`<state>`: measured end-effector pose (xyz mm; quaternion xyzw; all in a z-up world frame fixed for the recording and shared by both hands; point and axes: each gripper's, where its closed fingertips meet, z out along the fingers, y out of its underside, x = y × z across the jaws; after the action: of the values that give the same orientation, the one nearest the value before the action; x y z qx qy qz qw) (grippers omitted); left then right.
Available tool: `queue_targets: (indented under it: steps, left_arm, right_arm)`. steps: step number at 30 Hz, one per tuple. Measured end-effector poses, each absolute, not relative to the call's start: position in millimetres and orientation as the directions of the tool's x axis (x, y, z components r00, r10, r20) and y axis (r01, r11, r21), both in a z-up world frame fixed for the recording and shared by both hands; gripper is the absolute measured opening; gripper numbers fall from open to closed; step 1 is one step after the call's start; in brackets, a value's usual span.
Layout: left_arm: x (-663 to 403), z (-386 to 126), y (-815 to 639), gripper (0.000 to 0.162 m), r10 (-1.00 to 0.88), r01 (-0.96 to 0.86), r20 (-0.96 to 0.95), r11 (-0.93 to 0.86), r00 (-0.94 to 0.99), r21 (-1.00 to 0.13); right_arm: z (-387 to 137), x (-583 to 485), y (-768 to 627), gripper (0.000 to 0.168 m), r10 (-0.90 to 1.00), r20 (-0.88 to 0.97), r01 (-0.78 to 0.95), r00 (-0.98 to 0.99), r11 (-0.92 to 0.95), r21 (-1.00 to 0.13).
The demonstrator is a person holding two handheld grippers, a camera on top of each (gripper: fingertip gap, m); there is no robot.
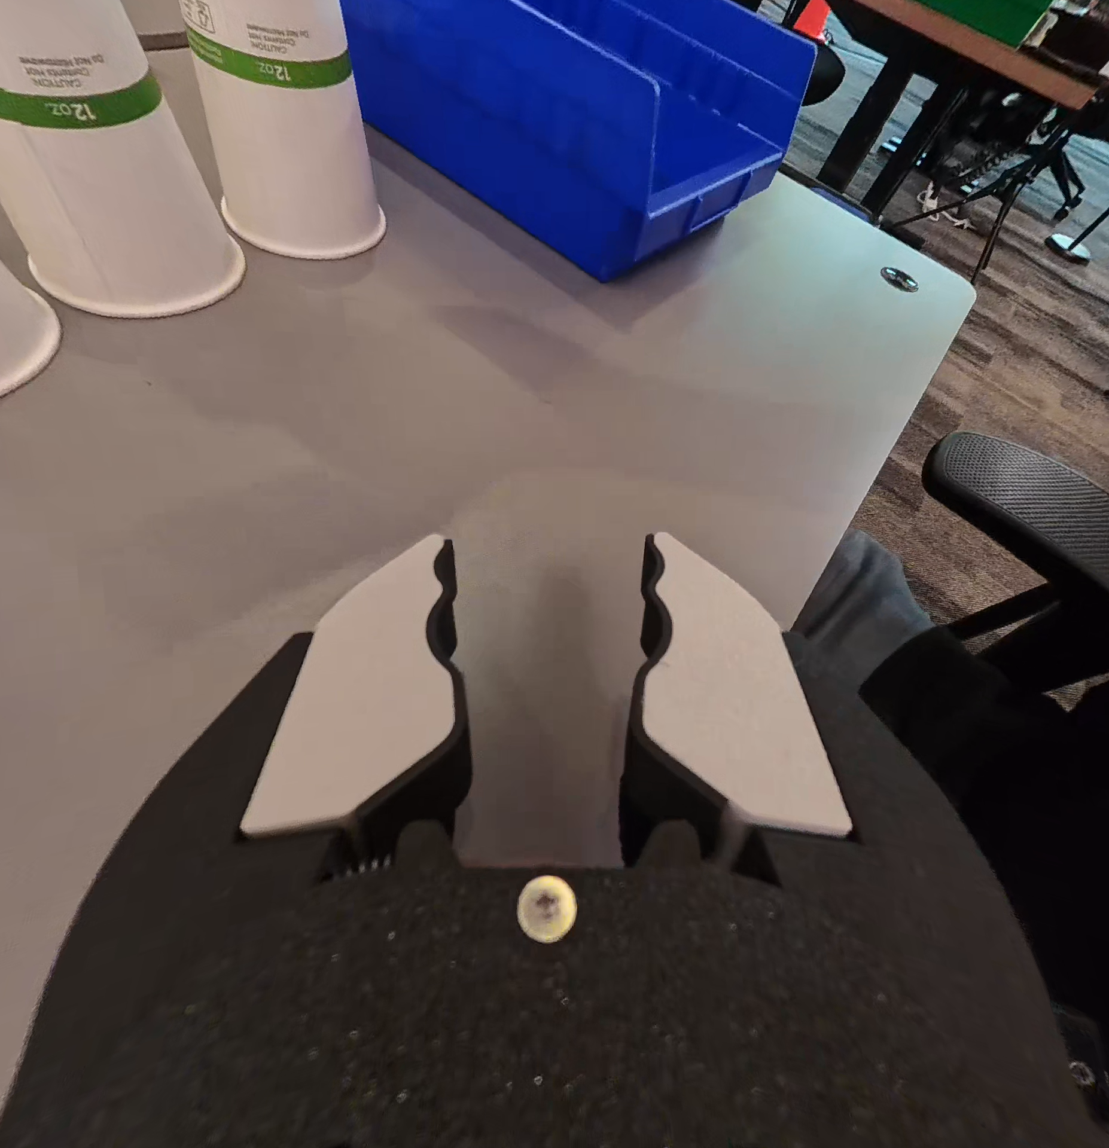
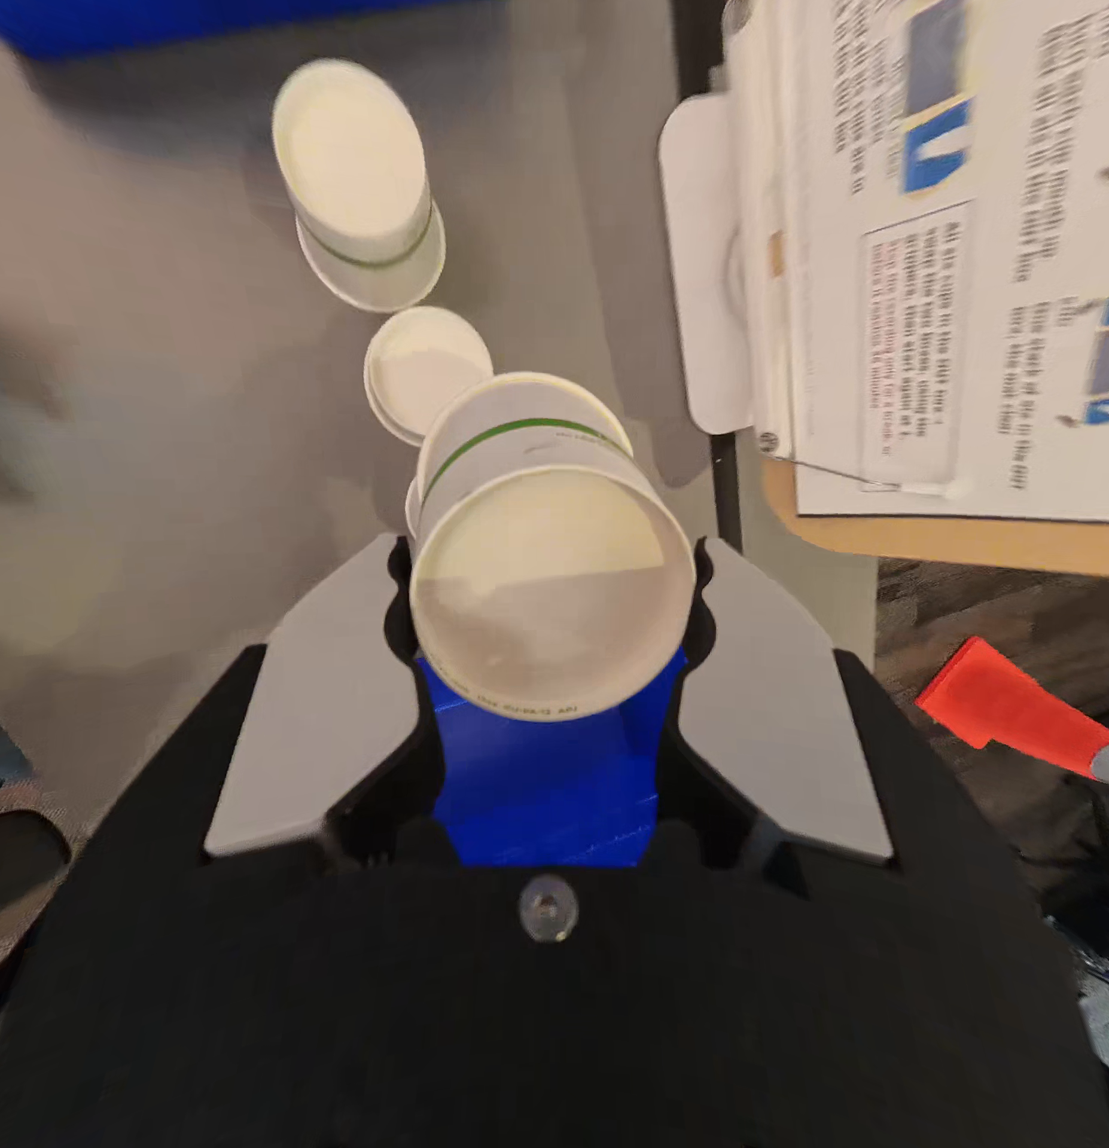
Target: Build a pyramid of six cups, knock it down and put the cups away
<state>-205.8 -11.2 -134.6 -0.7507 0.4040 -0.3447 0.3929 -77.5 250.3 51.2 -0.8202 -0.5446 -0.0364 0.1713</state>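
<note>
Got my right gripper (image 2: 549, 596) clamped on an upside-down paper cup (image 2: 539, 559), fingers on the wall near the base, carrying it above the counter (image 2: 167, 373). Two more cups (image 2: 359, 180) stand inverted farther out in the right wrist view, with what may be a third peeking from behind the held cup. My left gripper (image 1: 549, 596) hangs empty, jaws narrowly apart, near the blue bin (image 1: 539, 124). I'd guess these are super light and crush easily, so I'd squeeze gently by the stiffer bottom ring.
</note>
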Motion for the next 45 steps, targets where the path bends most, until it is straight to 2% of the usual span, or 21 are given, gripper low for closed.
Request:
queue_targets:
  steps: [3,9,15,20,21,22,25,29,31,32,34,35,38,40,42,45]
  left_arm:
    - [-209,-131,-9,0.057,-0.878,-0.328,0.188,-0.352,0.440,-0.876]
    - [-211,-133,-8,0.056,-0.873,-0.322,0.223,-0.381,0.433,-0.867]
    - [-206,-132,-14,0.057,-0.883,-0.320,0.245,-0.385,0.400,-0.866]
    - [-205,-136,-16,0.058,-0.887,-0.340,0.244,-0.386,0.392,-0.857]
    - [-205,-137,-16,0.058,-0.886,-0.341,0.244,-0.388,0.394,-0.856]
    - [-205,-138,-16,0.059,-0.886,-0.343,0.245,-0.389,0.394,-0.855]
    - [-206,-139,-16,0.060,-0.885,-0.346,0.252,-0.395,0.391,-0.851]
    - [-205,-139,-18,0.060,-0.891,-0.352,0.259,-0.394,0.373,-0.849]
    - [-205,-137,-19,0.060,-0.898,-0.354,0.251,-0.381,0.361,-0.854]
    - [-204,-136,-20,0.060,-0.902,-0.355,0.244,-0.372,0.355,-0.857]
    - [-202,-135,-23,0.060,-0.913,-0.363,0.231,-0.352,0.335,-0.863]
    - [-201,-134,-25,0.059,-0.918,-0.363,0.226,-0.342,0.325,-0.867]
    - [-198,-128,-30,0.058,-0.932,-0.351,0.221,-0.317,0.287,-0.881]
    - [-198,-127,-31,0.058,-0.940,-0.359,0.198,-0.293,0.277,-0.886]
    - [-199,-128,-32,0.058,-0.948,-0.380,0.170,-0.266,0.268,-0.886]
    - [-203,-118,-37,0.056,-0.974,-0.436,0.130,-0.201,0.187,-0.877]
  right_arm:
    - [23,-84,254,0.085,0.898,0.181,0.910,0.402,-0.369,-0.191]
    - [-3,-90,255,0.085,0.909,0.137,0.912,0.394,-0.369,-0.178]
    - [-20,-88,250,0.085,0.915,0.102,0.916,0.391,-0.375,-0.143]
    - [-22,-88,252,0.085,0.917,0.104,0.916,0.384,-0.365,-0.168]
    - [-20,-87,252,0.086,0.919,0.119,0.920,0.377,-0.356,-0.166]
    - [-17,-86,252,0.094,0.916,0.139,0.921,0.375,-0.351,-0.171]
    - [12,-92,248,0.100,0.903,0.195,0.906,0.382,-0.324,-0.272]
    - [60,-112,212,0.099,0.859,0.284,0.793,0.426,-0.203,-0.574]
    - [68,-129,171,0.094,0.849,0.267,0.655,0.455,-0.116,-0.747]
    - [65,-140,146,0.087,0.857,0.214,0.550,0.469,-0.093,-0.830]
    - [40,-161,99,0.088,0.883,0.065,0.320,0.465,-0.099,-0.942]
    - [20,-167,82,0.082,0.879,-0.011,0.228,0.477,-0.136,-0.964]
    - [-46,-172,51,0.083,0.813,-0.215,0.035,0.541,-0.277,-0.960]
    - [-77,-159,43,0.081,0.740,-0.283,-0.049,0.611,-0.321,-0.946]
    - [-90,-142,42,0.081,0.690,-0.283,-0.079,0.666,-0.313,-0.947]
    - [-92,-126,46,0.077,0.668,-0.210,-0.023,0.714,-0.277,-0.961]
